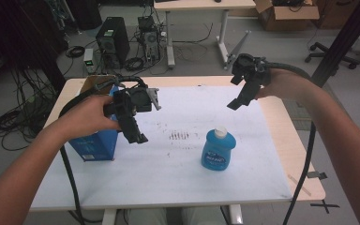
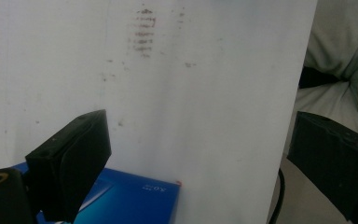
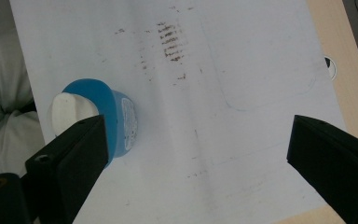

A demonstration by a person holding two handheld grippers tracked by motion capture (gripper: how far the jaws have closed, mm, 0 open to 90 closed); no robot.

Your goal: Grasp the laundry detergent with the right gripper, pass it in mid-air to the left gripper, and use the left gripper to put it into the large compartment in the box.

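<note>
1. Looking down from near to far, I am seeing the blue bottle (image 1: 218, 150) standing upright on the white table (image 1: 168, 173), near my edge and a little right of centre, its white cap (image 1: 221, 131) on top.
2. Farther left, I am hovering my left gripper (image 1: 136, 136) over the blue box (image 1: 96, 145), which is sitting by the table's left edge; the jaws are spread wide, holding nothing and touching nothing.
3. Farthest back on the right, I am holding my right gripper (image 1: 236, 103) well above the table and beyond the bottle, jaws spread just as wide and empty; in the right gripper view the bottle (image 3: 105, 119) is lying off toward one jaw rather than between the two.
4. Judging the risk: the bottle is looking tall and narrow, so coming down off-centre could be knocking it over with one jaw instead of straddling it.
5. Clamping on the rounded, slick shoulders could be letting it squirt out; gripping lower on the body seems safer.
6. My left cable (image 1: 68, 164) is trailing beside the box and could be dragging it if I swing across.
</note>
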